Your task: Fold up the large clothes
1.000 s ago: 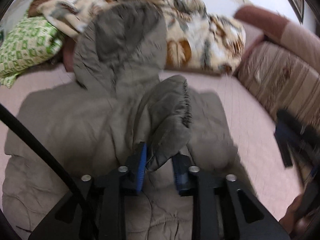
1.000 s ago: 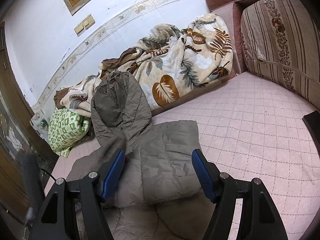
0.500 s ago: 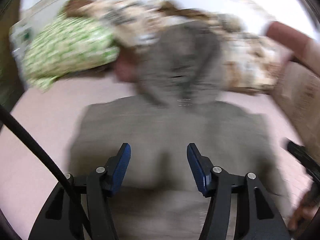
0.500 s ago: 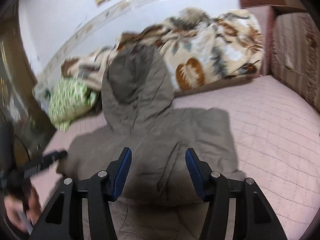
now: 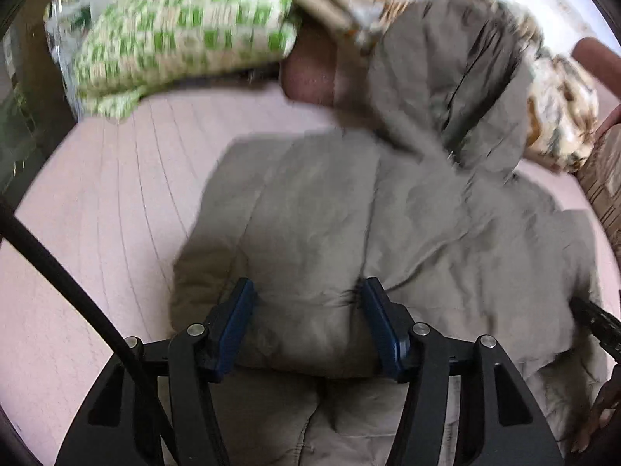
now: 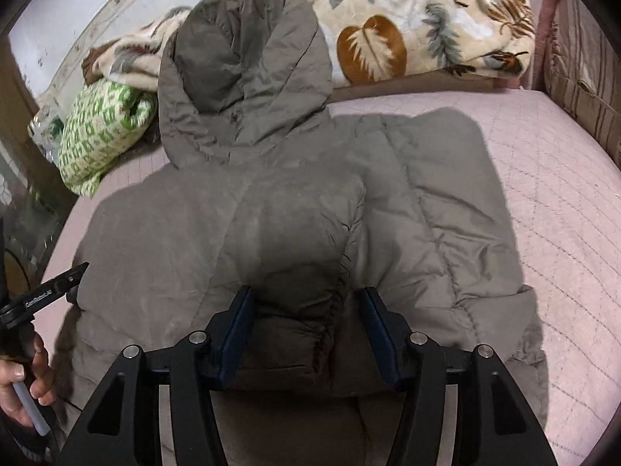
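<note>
A grey-brown hooded puffer jacket [image 6: 427, 202] lies flat on the pink quilted bed, hood [image 6: 240, 58] toward the wall, both sleeves folded across the body. It also shows in the left wrist view [image 5: 388, 233]. My left gripper [image 5: 306, 326] is open and empty above the jacket's left part. My right gripper [image 6: 302, 334] is open and empty over the folded sleeve cuff [image 6: 302, 310]. The left gripper also shows at the left edge of the right wrist view [image 6: 50, 291].
A leaf-print blanket [image 6: 419, 27] is heaped along the wall behind the hood. A green-and-white checked pillow [image 6: 101, 132] lies at the far left, also in the left wrist view [image 5: 182, 35]. A striped cushion [image 6: 582, 73] stands at the right. The pink bedspread [image 6: 551, 178] surrounds the jacket.
My left gripper let go of the sleeve, opened and swung left over the jacket. My right gripper moved left and now hovers over the folded sleeve.
</note>
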The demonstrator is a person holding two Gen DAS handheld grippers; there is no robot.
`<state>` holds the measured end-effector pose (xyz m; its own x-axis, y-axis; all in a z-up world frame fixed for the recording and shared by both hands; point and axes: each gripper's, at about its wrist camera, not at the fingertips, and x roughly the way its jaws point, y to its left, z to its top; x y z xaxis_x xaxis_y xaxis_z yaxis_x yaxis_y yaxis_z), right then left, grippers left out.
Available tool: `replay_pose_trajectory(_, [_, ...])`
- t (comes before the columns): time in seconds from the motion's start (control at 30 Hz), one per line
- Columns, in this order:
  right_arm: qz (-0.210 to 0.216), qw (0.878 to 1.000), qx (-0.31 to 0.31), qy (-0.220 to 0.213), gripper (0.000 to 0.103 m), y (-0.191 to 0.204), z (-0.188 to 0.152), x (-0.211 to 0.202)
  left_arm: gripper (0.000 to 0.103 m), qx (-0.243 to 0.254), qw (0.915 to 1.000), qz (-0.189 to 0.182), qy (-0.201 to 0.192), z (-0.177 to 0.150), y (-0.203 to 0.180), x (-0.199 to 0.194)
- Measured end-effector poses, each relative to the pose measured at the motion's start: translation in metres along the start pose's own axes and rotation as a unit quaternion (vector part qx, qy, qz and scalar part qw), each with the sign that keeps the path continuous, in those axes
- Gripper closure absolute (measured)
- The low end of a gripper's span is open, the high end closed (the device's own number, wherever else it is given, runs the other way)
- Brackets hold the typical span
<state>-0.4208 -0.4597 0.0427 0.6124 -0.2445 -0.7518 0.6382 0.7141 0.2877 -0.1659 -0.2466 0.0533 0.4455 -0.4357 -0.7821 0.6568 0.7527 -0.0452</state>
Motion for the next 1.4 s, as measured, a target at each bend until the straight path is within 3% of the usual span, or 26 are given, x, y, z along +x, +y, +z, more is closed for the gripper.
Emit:
replay_pose_trajectory(0.17, [0.005, 0.997, -0.003, -0.071, 0.042, 0.006, 0.008, -0.033, 0.046, 0.017, 0.9988, -0.04, -0.02, 0.025, -0.029, -0.01])
replay_pose_trajectory(0.3, [0.005, 0.999, 0.008, -0.032, 0.042, 0.005, 0.003, -0.013, 0.046, 0.038, 0.9978, -0.051, 0.019, 0.031, -0.056, 0.02])
replay_pose_trajectory(0.43, [0.01, 1.0, 0.022, 0.004, 0.042, 0.0, -0.002, 0.006, 0.045, 0.06, 0.9969, -0.018, 0.048, 0.024, -0.071, 0.05])
replay_pose_trajectory(0.5, [0.011, 1.0, 0.02, 0.0, 0.042, 0.002, -0.001, 0.001, 0.045, 0.068, 0.9968, -0.015, 0.041, 0.023, -0.074, 0.04])
replay_pose_trajectory(0.67, [0.02, 0.999, 0.016, -0.032, 0.042, 0.007, 0.003, -0.022, 0.045, 0.049, 0.9973, -0.055, 0.011, 0.006, -0.063, -0.013])
replay_pose_trajectory(0.83, [0.037, 0.999, 0.006, -0.035, 0.042, 0.016, -0.004, -0.042, 0.045, 0.049, 0.9966, -0.065, 0.004, -0.043, -0.054, -0.063])
replay_pose_trajectory(1.0, [0.042, 0.998, -0.033, -0.029, 0.042, 0.03, -0.032, -0.067, 0.045, 0.051, 0.9972, -0.049, 0.021, -0.104, -0.034, -0.093])
replay_pose_trajectory(1.2, [0.043, 0.998, -0.052, -0.014, 0.042, 0.04, -0.09, -0.094, 0.045, 0.053, 0.998, -0.011, 0.031, -0.178, -0.015, -0.118])
replay_pose_trajectory(1.4, [0.022, 0.997, -0.067, 0.003, 0.042, 0.049, -0.165, -0.116, 0.045, 0.052, 0.9981, 0.031, -0.008, -0.233, -0.017, -0.146])
